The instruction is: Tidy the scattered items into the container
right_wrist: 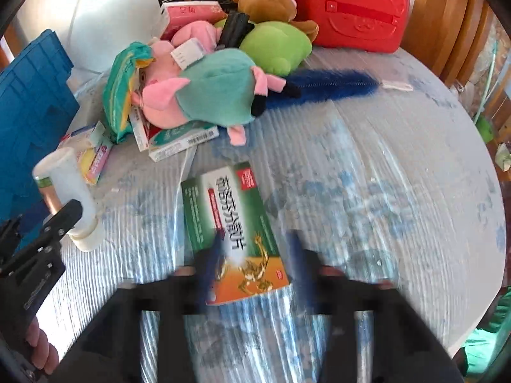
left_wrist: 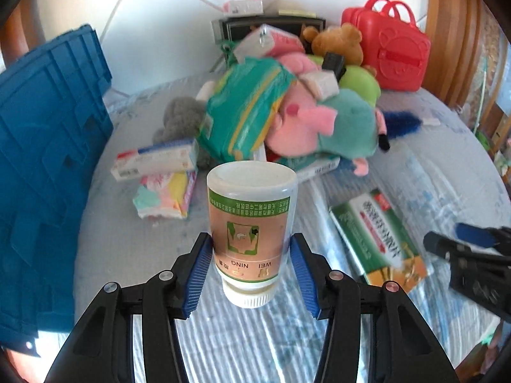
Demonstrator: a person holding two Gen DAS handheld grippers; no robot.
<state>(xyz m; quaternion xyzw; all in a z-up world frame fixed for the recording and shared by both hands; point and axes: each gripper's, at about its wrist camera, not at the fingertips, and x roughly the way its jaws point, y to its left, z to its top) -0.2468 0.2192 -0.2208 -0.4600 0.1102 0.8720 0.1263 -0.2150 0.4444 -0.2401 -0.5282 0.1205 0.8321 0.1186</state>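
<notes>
My left gripper (left_wrist: pixel 251 249) is shut on a white medicine bottle (left_wrist: pixel 251 223) with a green and tan label, held cap toward me above the table; it also shows in the right wrist view (right_wrist: pixel 68 198). My right gripper (right_wrist: pixel 255 255) is blurred and open, its fingers on either side of the near end of a green and orange medicine box (right_wrist: pixel 231 233) lying flat on the table. That box also shows in the left wrist view (left_wrist: pixel 377 236). A blue crate (left_wrist: pixel 41 166) stands at the left, also in the right wrist view (right_wrist: pixel 28 108).
A pile of plush toys (right_wrist: pixel 210 95), a green packet (left_wrist: pixel 246 111), small boxes (left_wrist: pixel 153 159) and a blue duster (right_wrist: pixel 325 86) lies at the table's far side. A red case (right_wrist: pixel 348 9) stands behind. The table (right_wrist: pixel 399 175) has a striped plastic cover.
</notes>
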